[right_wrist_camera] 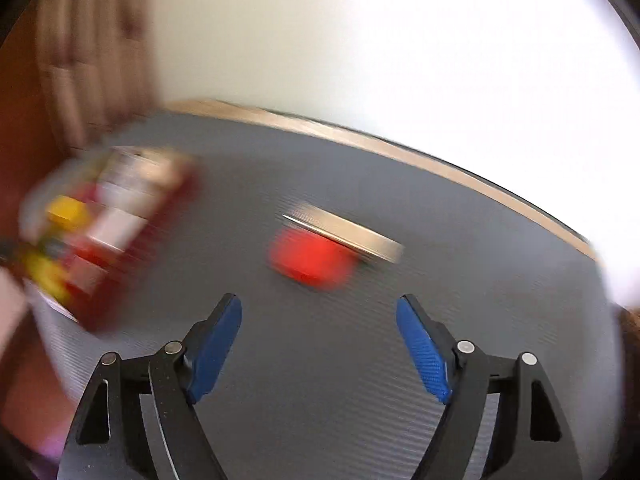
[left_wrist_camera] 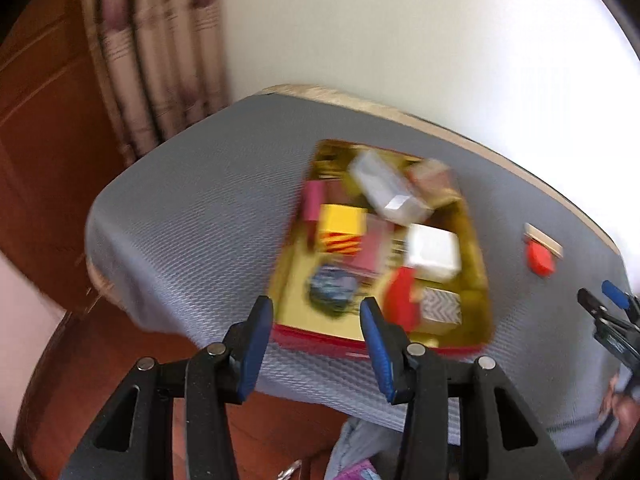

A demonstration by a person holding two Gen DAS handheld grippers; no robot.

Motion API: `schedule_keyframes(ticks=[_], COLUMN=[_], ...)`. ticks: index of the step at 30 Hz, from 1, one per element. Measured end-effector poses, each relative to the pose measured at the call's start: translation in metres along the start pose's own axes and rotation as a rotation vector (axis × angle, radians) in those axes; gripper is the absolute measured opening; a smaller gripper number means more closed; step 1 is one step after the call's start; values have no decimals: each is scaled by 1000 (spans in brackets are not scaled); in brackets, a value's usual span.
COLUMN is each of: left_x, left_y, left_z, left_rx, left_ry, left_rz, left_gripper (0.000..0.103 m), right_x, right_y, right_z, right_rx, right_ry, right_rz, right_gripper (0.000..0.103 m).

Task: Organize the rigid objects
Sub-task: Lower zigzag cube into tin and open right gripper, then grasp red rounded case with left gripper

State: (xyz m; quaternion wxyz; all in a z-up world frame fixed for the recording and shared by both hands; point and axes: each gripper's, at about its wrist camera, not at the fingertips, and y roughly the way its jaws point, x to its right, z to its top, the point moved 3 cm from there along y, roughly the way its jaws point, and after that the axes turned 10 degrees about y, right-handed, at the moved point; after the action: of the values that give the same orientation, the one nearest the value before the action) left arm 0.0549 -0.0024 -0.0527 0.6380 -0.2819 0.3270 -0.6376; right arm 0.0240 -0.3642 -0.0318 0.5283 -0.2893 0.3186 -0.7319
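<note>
On the grey-matted table [left_wrist_camera: 192, 216], a red-sided tin tray [left_wrist_camera: 320, 340] with a gold inside holds a jumble of small rigid pieces, among them a yellow block [left_wrist_camera: 342, 220], a white box [left_wrist_camera: 434, 250] and a silver-white box [left_wrist_camera: 386, 188]. The left gripper [left_wrist_camera: 316, 344] hangs at the tray's near edge with its blue pads spread and nothing between them. The right gripper [right_wrist_camera: 320, 344] is likewise spread wide and empty, facing a red block [right_wrist_camera: 310, 258] that touches a pale flat stick [right_wrist_camera: 348, 236] (both heavily blurred), well apart from the tray.
</note>
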Motion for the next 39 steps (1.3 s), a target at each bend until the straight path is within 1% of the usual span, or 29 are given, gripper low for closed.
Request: schedule_keyframes(ticks=[3,4,5,6,7,8,10,13,15,18,19,20,23,26,28,30,32,33,35,37,38,39], left_x=[29,42,55,71,86,100,133,182,209,244,252,257,269,278,282,289,295,297,302,310,313,317], left_y=[-6,-7,-6,-3,0,4,14,36,53,86,96,107,129,148,154,158,160,161,165,177,175,176], left_z=[3,5,7,12,16,21,36,61,75,92,95,98,104,106,109,110,111,111,108,104,104,101], left_rx=[-1,-9,-20,-35,-50,-63,-79,-106,-122,-179,-204,-226,-256,-298,-300,-313,-311,-311,-323,-357,-322,-318], left_ry=[75,99,121,148,178,200,240,293,318,341,344,342,350,358,336,339,353,363,382,407,429,459], left_rz=[-103,-149,-186,-213,-228,-242,-283,-297,-329,-346,-337,-321,-284,-275,-311,-335,-331,-328,-329,-303,-289,-267], left_gripper=[46,48,49,54,54,54,54,55,55,55,55,55,55,55,55,55,57,61,61,61,61,61], right_x=[60,80,91,103,113,122,134,140,142,148,150,153,160,162,163,163,160,163,164,163,164,163], right_y=[8,10,13,15,17,19,20,15,14,10,9,8,6,6,6,6,4,5,6,8,9,10], right_z=[-16,-22,-25,-28,-32,-35,-38,-36,-35,-35,-34,-34,-33,-33,-32,-32,-33,-34,-34,-33,-33,-32], right_rx=[-27,-32,-37,-41,-43,-46,-56,-33,-30,-19,-16,-14,-10,-10,-13,-15,-19,-21,-23,-27,-30,-34], right_ry=[13,10,8,10,18,41,108,138,151,174,186,200,239,249,239,234,235,235,236,237,237,236], right_rz=[-147,-204,-232,-252,-265,-262,-217,-186,-170,-133,-121,-107,-64,-46,-38,-31,-26,-25,-23,-21,-18,-16], right_gripper=[77,77,78,80,86,88,90,96,96,97,97,97,97,97,97,97,97,97,97,97,97,97])
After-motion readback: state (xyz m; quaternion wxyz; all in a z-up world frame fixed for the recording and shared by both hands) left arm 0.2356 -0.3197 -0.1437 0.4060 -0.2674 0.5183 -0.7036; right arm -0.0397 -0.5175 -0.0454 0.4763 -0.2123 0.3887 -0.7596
